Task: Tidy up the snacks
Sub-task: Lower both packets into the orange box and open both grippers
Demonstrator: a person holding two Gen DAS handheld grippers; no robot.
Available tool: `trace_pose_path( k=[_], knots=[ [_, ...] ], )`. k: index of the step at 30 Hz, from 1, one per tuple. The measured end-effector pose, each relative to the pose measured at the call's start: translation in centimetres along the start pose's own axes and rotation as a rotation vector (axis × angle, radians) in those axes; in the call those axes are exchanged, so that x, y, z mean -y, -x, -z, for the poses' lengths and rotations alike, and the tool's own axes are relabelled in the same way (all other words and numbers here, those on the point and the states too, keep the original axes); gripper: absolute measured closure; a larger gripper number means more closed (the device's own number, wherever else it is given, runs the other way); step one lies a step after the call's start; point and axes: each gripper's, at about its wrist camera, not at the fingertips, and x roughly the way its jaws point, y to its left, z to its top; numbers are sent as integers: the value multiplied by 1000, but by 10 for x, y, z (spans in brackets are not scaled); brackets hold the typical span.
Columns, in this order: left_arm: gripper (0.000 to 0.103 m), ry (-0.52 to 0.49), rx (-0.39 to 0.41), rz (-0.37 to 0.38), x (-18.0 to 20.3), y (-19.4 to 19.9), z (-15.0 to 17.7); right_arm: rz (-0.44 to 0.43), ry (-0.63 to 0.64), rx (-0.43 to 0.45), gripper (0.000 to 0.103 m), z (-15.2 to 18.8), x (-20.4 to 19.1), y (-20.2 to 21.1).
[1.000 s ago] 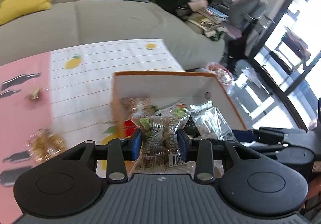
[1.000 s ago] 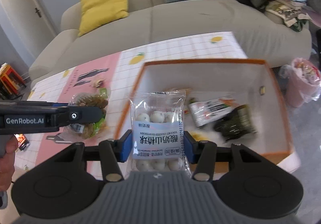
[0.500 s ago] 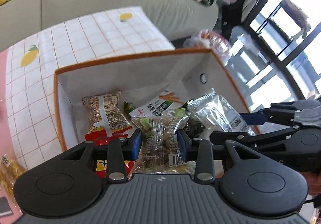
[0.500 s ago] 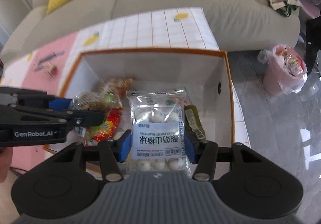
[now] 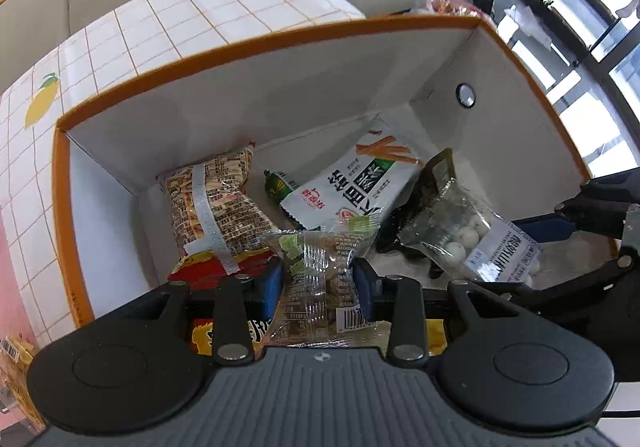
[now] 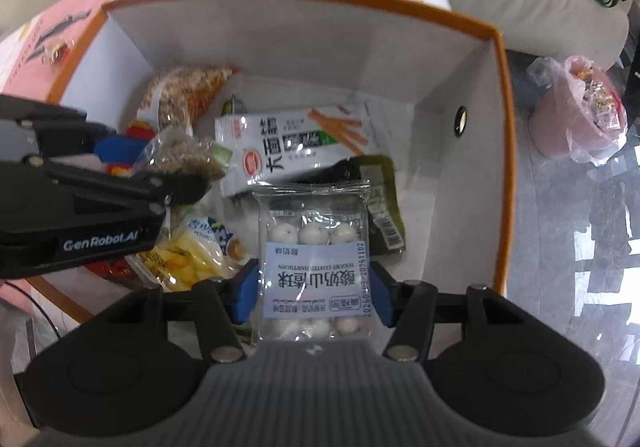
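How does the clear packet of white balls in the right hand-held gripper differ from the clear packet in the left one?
The clear packet of white balls carries a pale blue label; the clear packet of brownish pieces has green print. The balls packet lies flat and wide; the other is crumpled and narrowly pinched. Both hang over the orange-rimmed white box.

There is one orange-rimmed box (image 5: 256,47). Inside it lie about six snack packets that I can count. Two more packets hang above it, one clear nut packet (image 5: 320,279) and one white-ball packet (image 6: 314,259). Two grippers show.
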Motion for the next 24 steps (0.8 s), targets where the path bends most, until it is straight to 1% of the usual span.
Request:
trace_pose_path(
  k=[2, 4, 9, 10, 11, 12, 14, 17, 21, 24],
  knots=[
    [60, 2, -9, 12, 0, -5, -1, 6, 0, -25, 46, -2, 1, -6],
    [60, 0, -14, 20, 0, -8, 0, 11, -4, -32, 46, -4, 1, -9],
    [59, -7, -12, -7, 2, -11, -1, 31, 7, -62, 45, -8, 1, -17],
    [57, -9, -12, -12, 2, -10, -1, 37, 11, -67, 45, -9, 0, -17],
    [50, -17, -11, -21, 3, -10, -1, 44, 15, -70, 45, -11, -1, -18],
    [48, -25, -7, -26, 4, -9, -1, 50, 20, -73, 44, -12, -2, -18],
    [39, -40, 2, -22, 6, -6, 0, 65, 32, -77, 44, -13, -4, -19],
    [32, -51, 17, -16, 7, -1, 1, 70, 29, -83, 44, -14, -5, -21],
    [30, -53, 27, -15, 7, 8, 1, 78, 30, -84, 43, -14, -9, -20],
    [30, -43, 42, -21, 5, 16, 2, 78, 30, -81, 38, -15, -11, -16]
  ],
)
